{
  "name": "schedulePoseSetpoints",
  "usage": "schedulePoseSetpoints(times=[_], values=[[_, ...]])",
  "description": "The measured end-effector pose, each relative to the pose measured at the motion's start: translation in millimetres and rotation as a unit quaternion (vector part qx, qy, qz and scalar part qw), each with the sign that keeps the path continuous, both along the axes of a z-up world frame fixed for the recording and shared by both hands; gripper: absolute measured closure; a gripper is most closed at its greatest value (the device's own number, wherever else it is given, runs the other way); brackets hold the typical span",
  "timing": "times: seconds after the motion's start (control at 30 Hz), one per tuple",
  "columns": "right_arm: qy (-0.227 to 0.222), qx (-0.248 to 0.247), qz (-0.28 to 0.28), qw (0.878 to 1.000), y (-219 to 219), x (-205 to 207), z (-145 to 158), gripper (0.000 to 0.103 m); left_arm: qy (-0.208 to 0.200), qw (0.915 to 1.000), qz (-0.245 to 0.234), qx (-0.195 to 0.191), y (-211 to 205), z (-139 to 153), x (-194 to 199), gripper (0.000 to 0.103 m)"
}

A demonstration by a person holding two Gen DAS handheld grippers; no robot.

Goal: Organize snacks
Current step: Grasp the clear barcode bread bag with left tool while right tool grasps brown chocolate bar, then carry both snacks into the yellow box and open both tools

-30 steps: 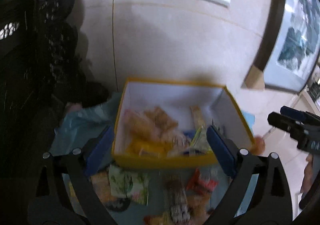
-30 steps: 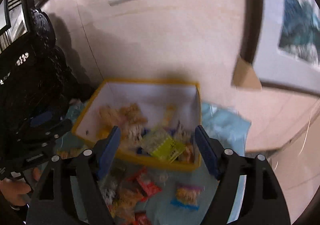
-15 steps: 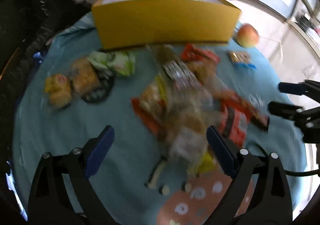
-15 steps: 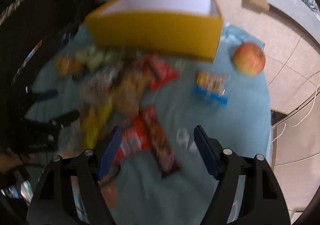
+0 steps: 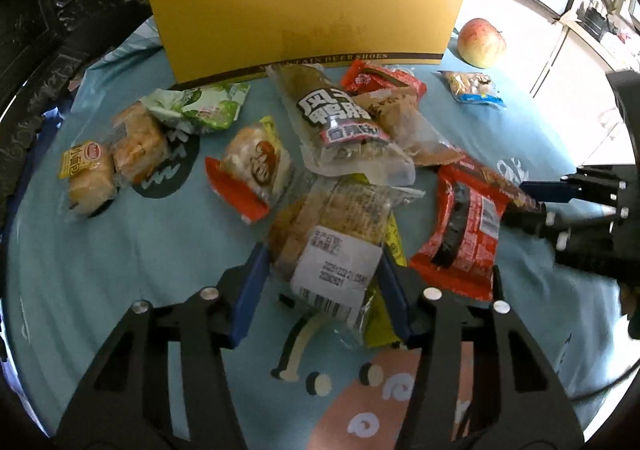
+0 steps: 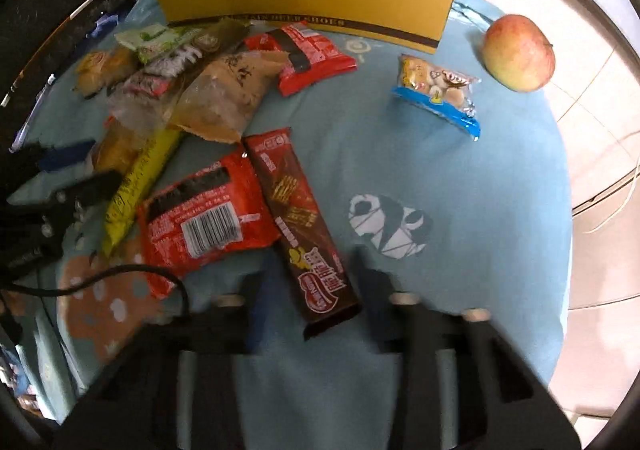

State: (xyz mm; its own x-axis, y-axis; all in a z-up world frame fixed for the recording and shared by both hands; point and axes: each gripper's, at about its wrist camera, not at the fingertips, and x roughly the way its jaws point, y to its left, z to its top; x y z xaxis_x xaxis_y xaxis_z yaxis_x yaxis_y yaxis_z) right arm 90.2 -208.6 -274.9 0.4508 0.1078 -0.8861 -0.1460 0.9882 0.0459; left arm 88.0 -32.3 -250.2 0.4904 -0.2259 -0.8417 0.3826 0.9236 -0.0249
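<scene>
Just in front of the yellow box [image 5: 308,10], in the snack pile on the desk [image 5: 100,250], our left gripper [image 5: 324,282] is closing on the clear biscuit pack [image 5: 336,246]; the blue fingers [image 5: 250,286] flank its labelled end. It looks light, crinkly, crushable, so we would squeeze gently across the width. Our right gripper [image 6: 312,302] has shut on the brown chocolate bar [image 6: 304,234], farther from the box: slim, stiff, slippery wrapper.
</scene>
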Motion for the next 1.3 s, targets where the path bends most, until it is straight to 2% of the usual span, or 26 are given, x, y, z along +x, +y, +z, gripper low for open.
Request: schedulePoseSetpoints(times=[0.17, 0.3, 0.67, 0.93, 1.03, 1.3], values=[[0.005, 0.032, 0.0, 0.999, -4, -10, 8, 0.08, -0.002, 0.9998, 0.015, -0.016, 20, 5, -9, 0.051], [-0.02, 0.07, -0.019, 0.997, -14, -24, 29, 0.08, -0.004, 0.9987, 0.044, -0.027, 41, 13, -9, 0.051], [-0.104, 0.124, -0.019, 0.987, -18, -40, 101, 0.08, -0.064, 0.9928, 0.069, -0.075, 55, 79, -11, 0.051], [-0.165, 0.133, -0.01, 0.977, -18, -34, 159, 0.08, -0.099, 0.9889, 0.068, -0.087, 43, 129, 1, 0.051], [-0.194, 0.131, -0.013, 0.972, -21, -27, 189, 0.08, -0.103, 0.9878, 0.073, -0.091, 38, 148, 15, 0.051], [-0.256, 0.105, 0.001, 0.961, -24, 2, 260, 0.08, -0.16, 0.9804, 0.076, -0.086, 27, 213, 57, 0.051]])
